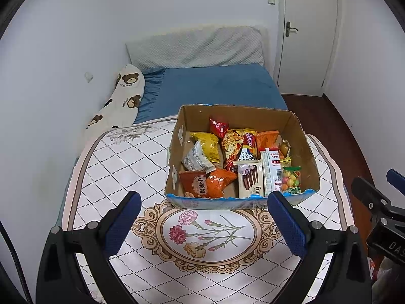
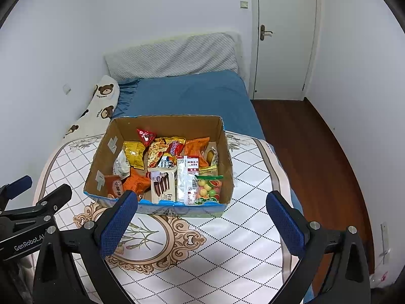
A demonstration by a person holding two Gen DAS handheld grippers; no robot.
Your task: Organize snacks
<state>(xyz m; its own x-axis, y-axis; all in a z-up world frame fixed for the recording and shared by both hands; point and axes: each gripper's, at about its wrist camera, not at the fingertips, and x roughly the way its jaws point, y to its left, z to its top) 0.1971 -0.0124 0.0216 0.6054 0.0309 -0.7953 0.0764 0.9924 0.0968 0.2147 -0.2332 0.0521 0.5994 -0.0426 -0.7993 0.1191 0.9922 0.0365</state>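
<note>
An open cardboard box (image 1: 301, 136) stands on a white patterned mat and shows in the right wrist view too (image 2: 225, 152). It holds several snack packs: a yellow bag (image 1: 207, 145), an orange bag (image 1: 219, 182), a white chocolate-biscuit box (image 1: 249, 179) and a bag of coloured candies (image 1: 292, 179). My left gripper (image 1: 205, 202) is open and empty, held just in front of the box. My right gripper (image 2: 202, 202) is open and empty, also just in front of the box. The right gripper shows at the right edge of the left wrist view (image 1: 379, 200).
The mat (image 1: 121, 167) lies on a bed with a blue sheet (image 1: 215, 86). A bear-print pillow (image 1: 121, 96) lies along the left wall. A grey headboard cushion (image 1: 197, 48) stands at the back. A white door (image 2: 283, 38) and dark wooden floor (image 2: 316, 152) are to the right.
</note>
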